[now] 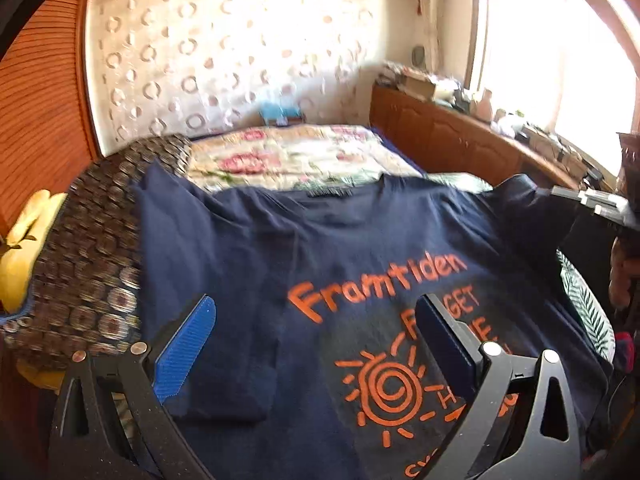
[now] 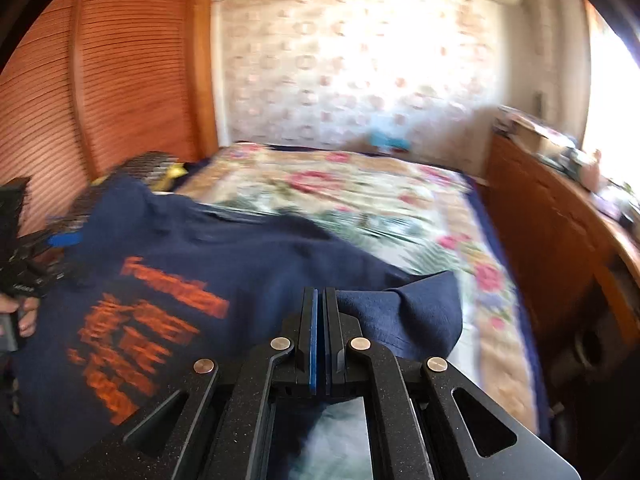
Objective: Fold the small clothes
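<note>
A navy T-shirt (image 1: 328, 248) with orange "Framtiden" print and a sun drawing lies spread on the bed, its left side folded inward. My left gripper (image 1: 316, 320) is open just above the shirt's lower part, its blue fingers (image 1: 188, 348) wide apart and empty. My right gripper (image 2: 319, 300) is shut on the shirt's right edge or sleeve (image 2: 404, 316) and lifts that cloth off the bed. The shirt's print (image 2: 152, 320) lies to its left. The right gripper also shows in the left wrist view (image 1: 592, 200) at the shirt's far right corner.
A floral quilt (image 2: 360, 200) covers the bed. A dark patterned pillow (image 1: 92, 248) and a yellow item (image 1: 20, 248) lie left of the shirt. A slatted wooden wardrobe (image 2: 100, 80) stands at left, and a wooden cabinet (image 1: 460, 136) with clutter runs under the window at right.
</note>
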